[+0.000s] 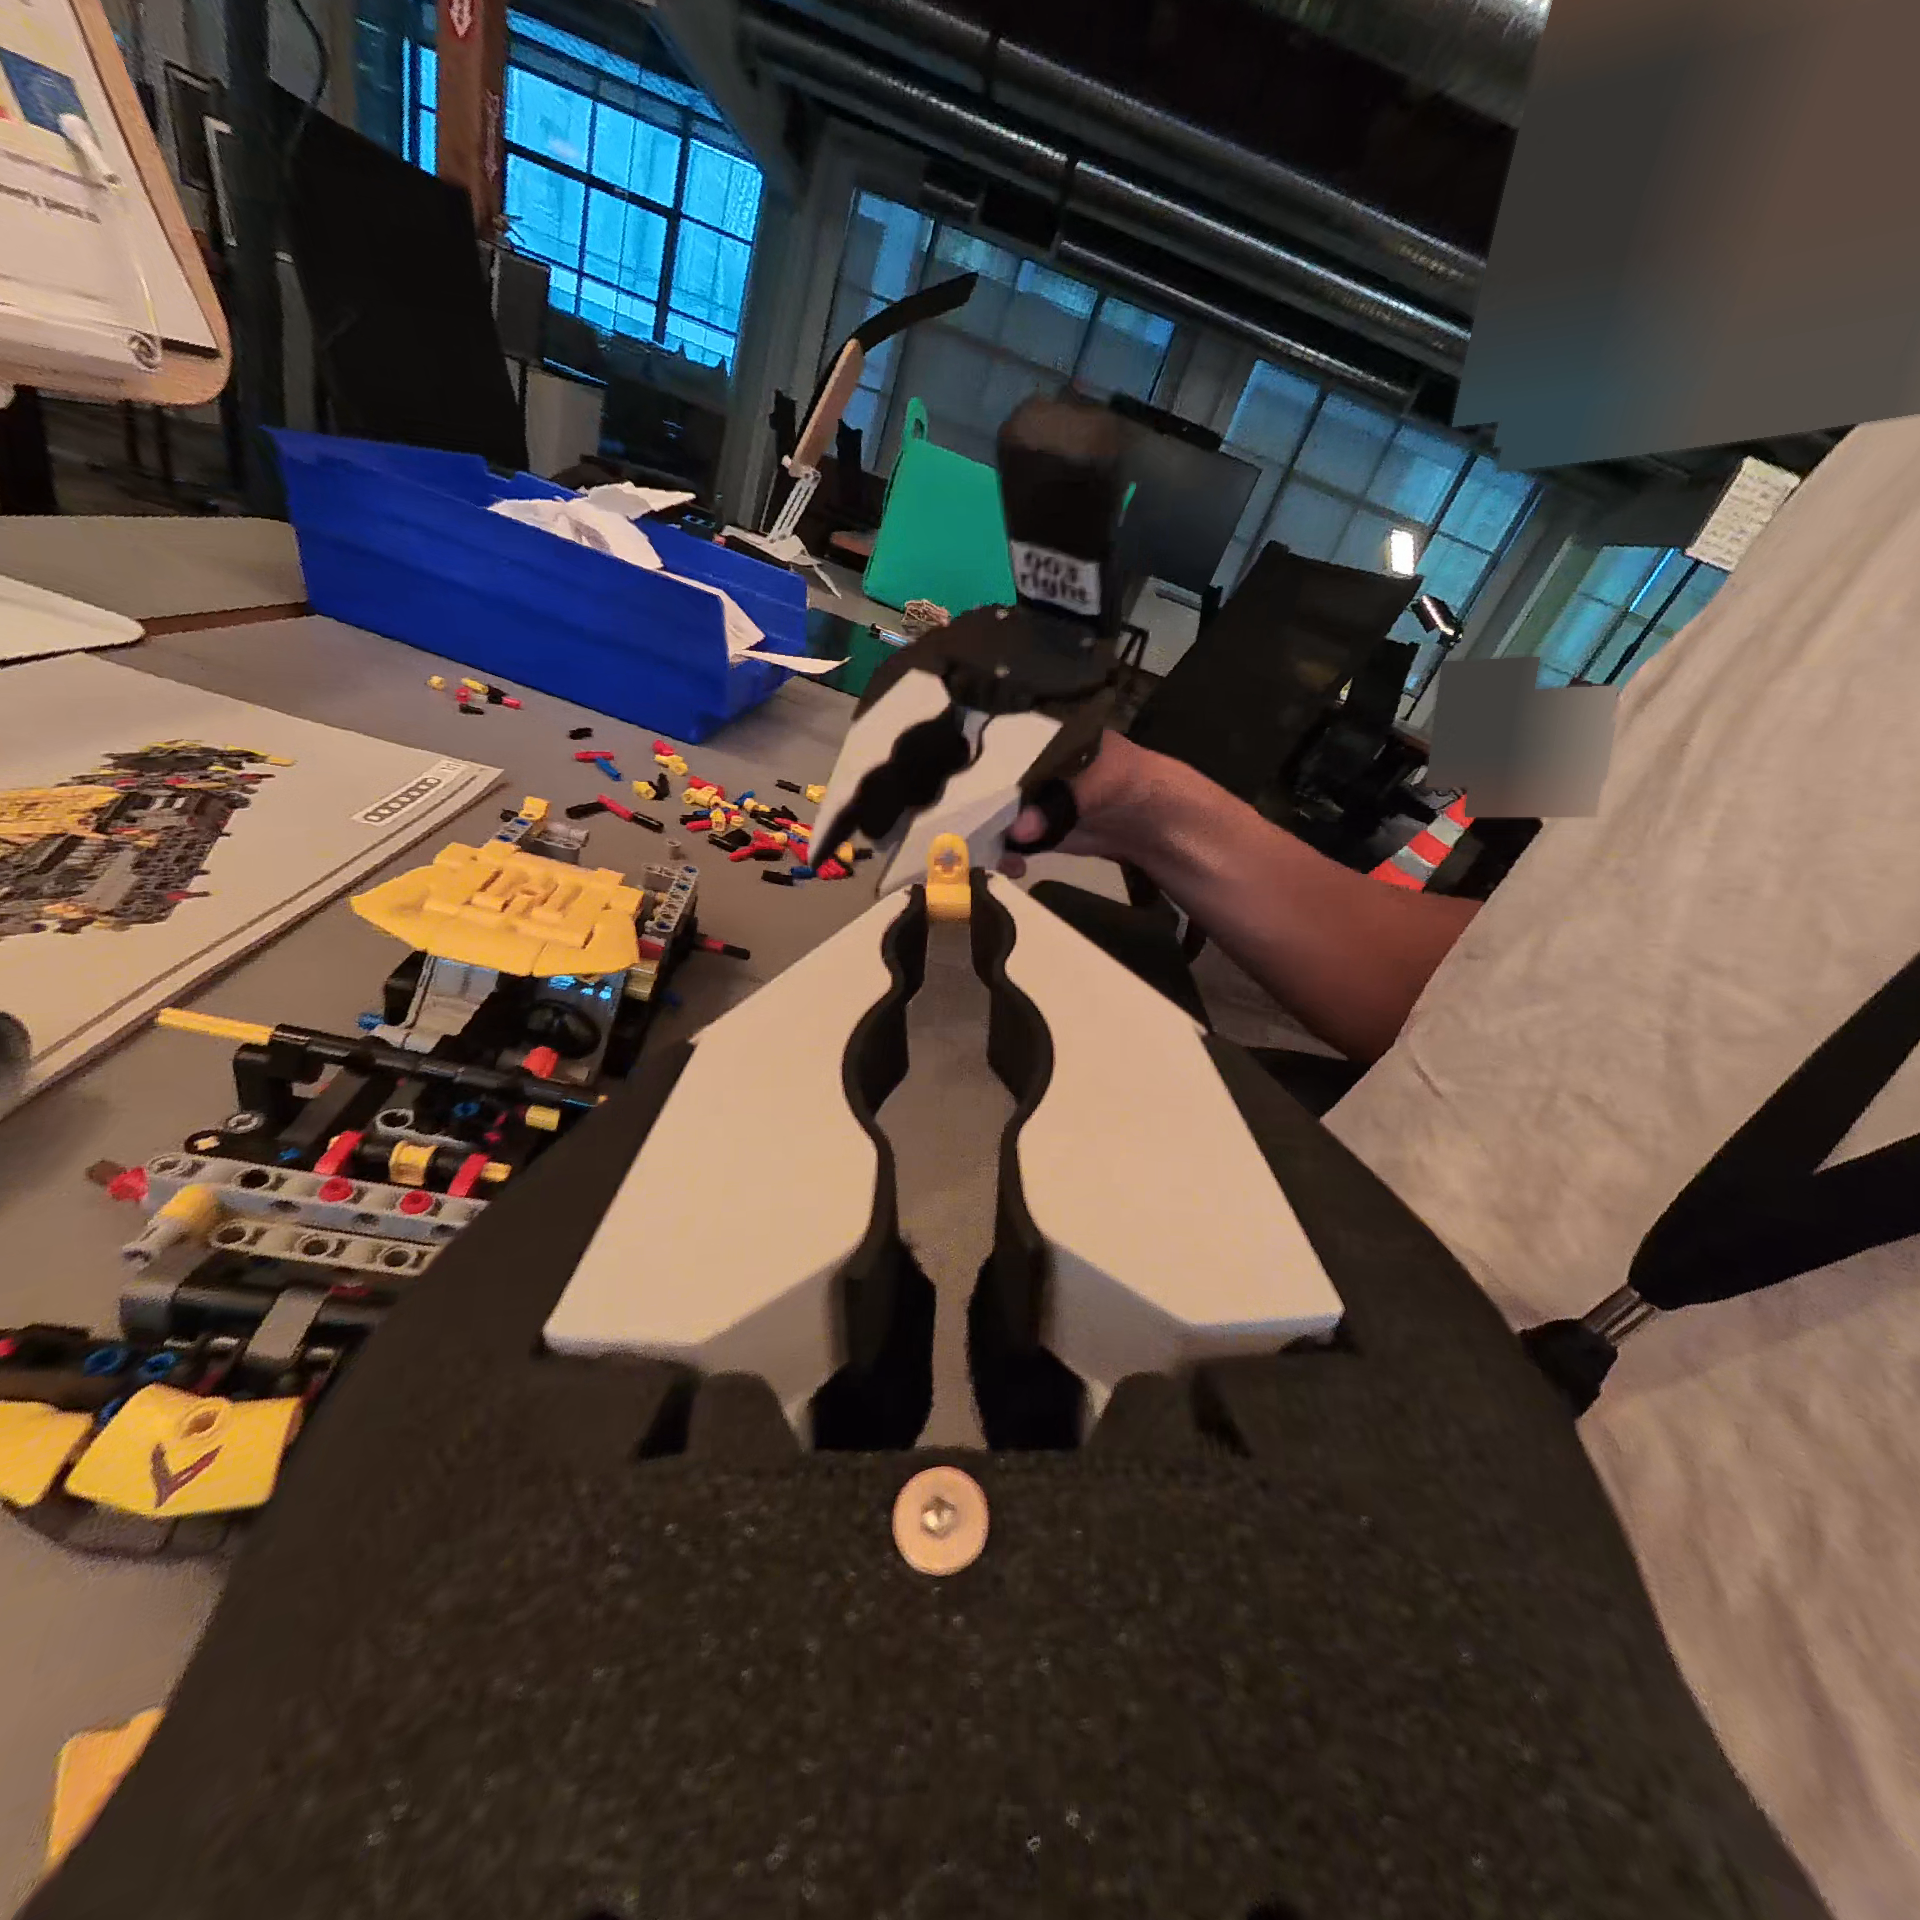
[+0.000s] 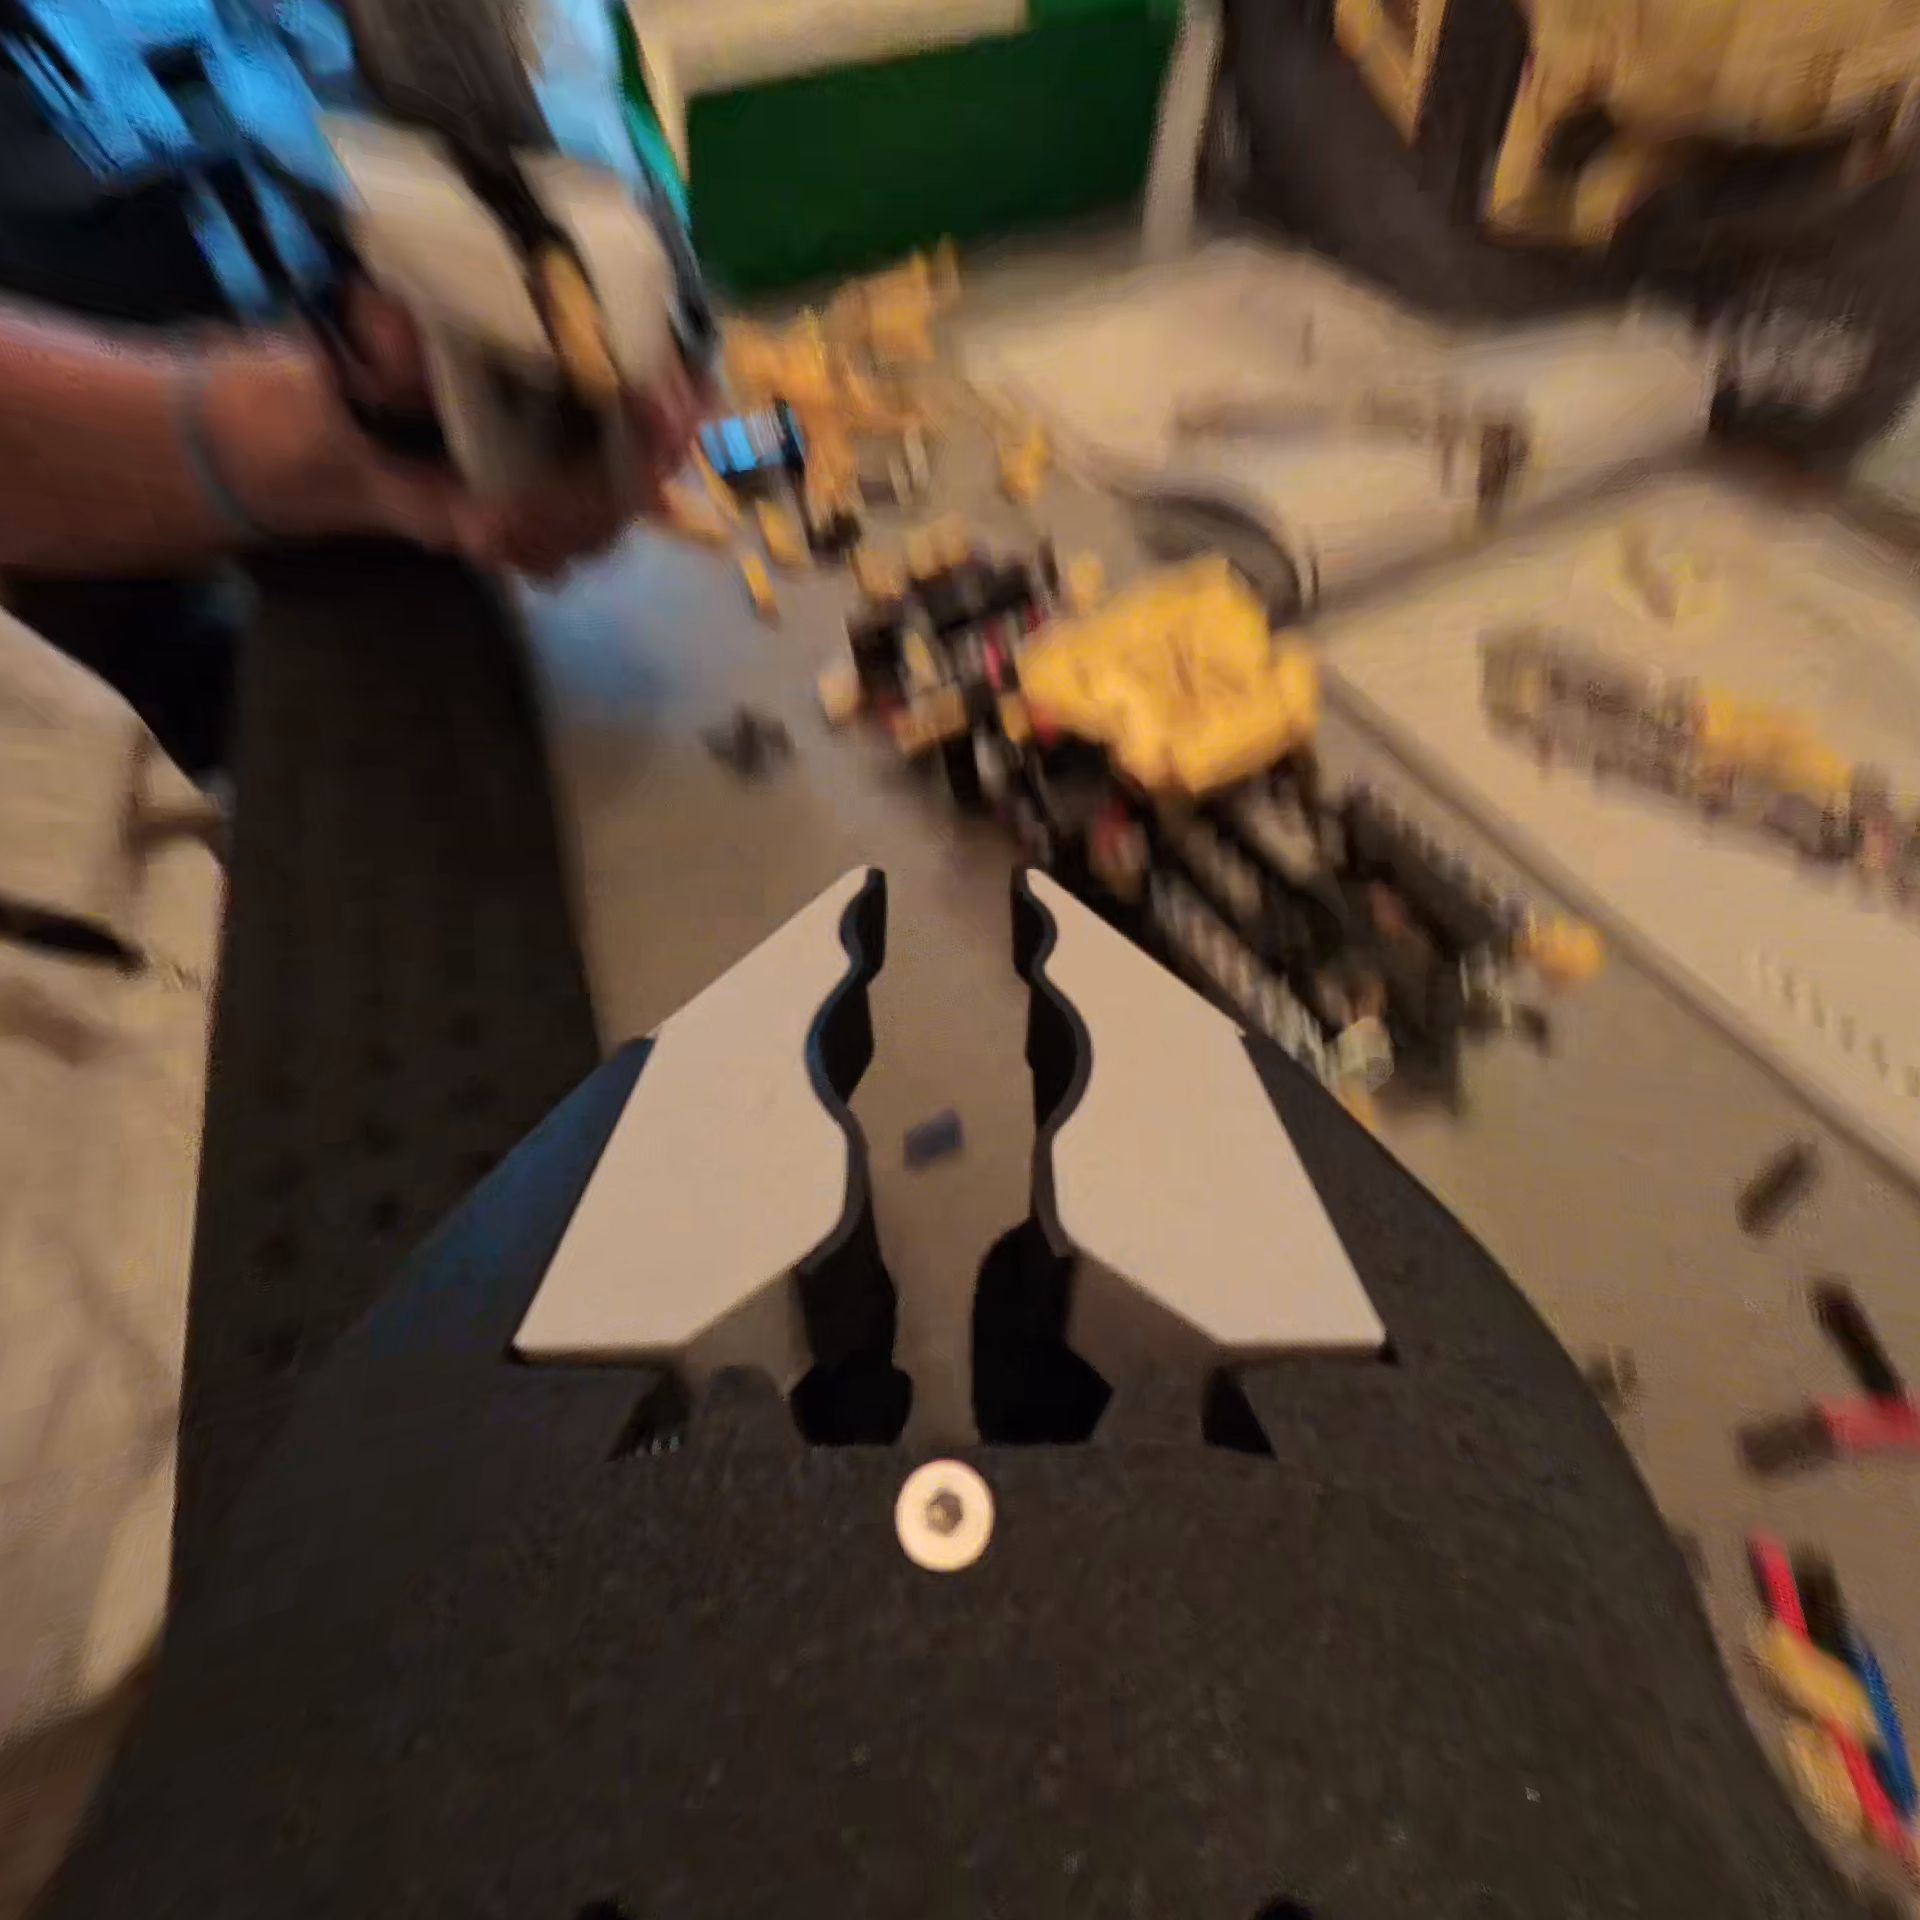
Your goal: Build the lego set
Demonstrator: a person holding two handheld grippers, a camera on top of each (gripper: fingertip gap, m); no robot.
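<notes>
Counter (image 1: pixel 249 582): grey, matte, littered with parts.
Left claw (image 1: pixel 947 896): raised above the counter, clenched on a small yellow connector piece (image 1: pixel 947 878) pinched at the very tips.
Right claw (image 2: pixel 948 883): released, tips apart with nothing between them; in the left wrist view it hangs just beyond the yellow connector piece, held by a hand (image 1: pixel 1101 800).
Lego model (image 1: pixel 436 1060): partly built black and grey frame with a yellow panel on top, lying on the counter left of the left claw; the right wrist view shows it blurred, ahead and right of the right claw.
Loose pieces (image 1: pixel 727 800): red, blue, yellow and black pins scattered on the counter beyond the model.
Instruction booklet (image 1: pixel 187 831): open, far left on the counter.
Blue bin (image 1: pixel 499 592): far side of the counter, crumpled white paper inside.
Green stand (image 1: pixel 935 530): behind the bin.
Room: large grid windows (image 1: pixel 613 208) glowing blue, dark ducts overhead.
</notes>
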